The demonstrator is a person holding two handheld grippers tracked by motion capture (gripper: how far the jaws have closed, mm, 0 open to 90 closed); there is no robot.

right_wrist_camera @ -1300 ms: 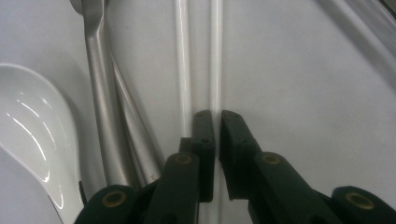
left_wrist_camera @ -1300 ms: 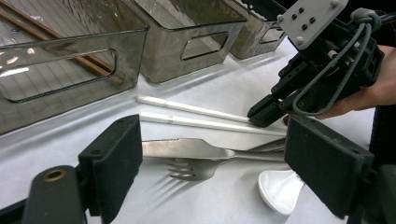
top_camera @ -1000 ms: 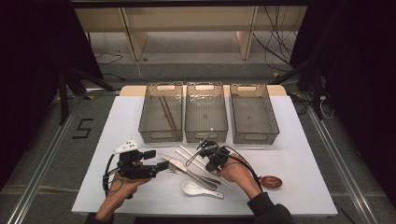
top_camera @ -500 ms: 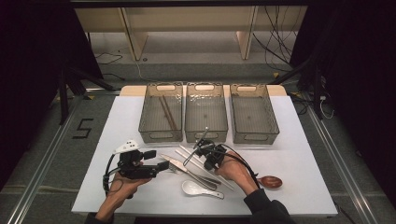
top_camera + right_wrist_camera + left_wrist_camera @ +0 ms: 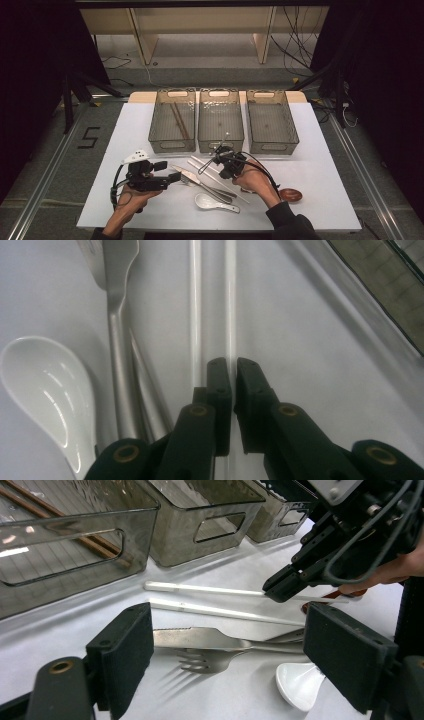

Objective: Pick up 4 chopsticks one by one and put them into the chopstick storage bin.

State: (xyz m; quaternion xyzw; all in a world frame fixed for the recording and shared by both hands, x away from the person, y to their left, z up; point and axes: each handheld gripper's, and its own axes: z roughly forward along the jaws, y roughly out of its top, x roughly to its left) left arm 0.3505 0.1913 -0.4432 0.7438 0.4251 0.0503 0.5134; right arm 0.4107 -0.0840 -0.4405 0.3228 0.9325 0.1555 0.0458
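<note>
Evidently the work in hand is the sorting of cutlery into the three grey bins, and one white chopstick (image 5: 230,300) is being taken first. The right gripper (image 5: 232,371) is seen with its jaws drawn together on that chopstick, which is pinched between the pads near one end; the jaws have just been closing on it. The grip is probably taken at the end so that the thin stick can be tipped up off the white table (image 5: 320,150).

The held chopstick lies just in front of the middle bin (image 5: 220,120), nearer to it than its twin (image 5: 195,300), which lies parallel and just beside it. Both are slim, straight, glossy white sticks. Brown chopsticks (image 5: 178,120) already lie in the left bin (image 5: 172,120), so that bin is judged the likely destination.

The left gripper (image 5: 227,655) is held with its jaws wide apart and nothing between the pads, hovering in front of the left bin over a steel knife (image 5: 200,637) and fork (image 5: 205,661), presumably waiting its turn. A white ceramic spoon (image 5: 212,201) rests farther from the bins, beyond the knife.
</note>
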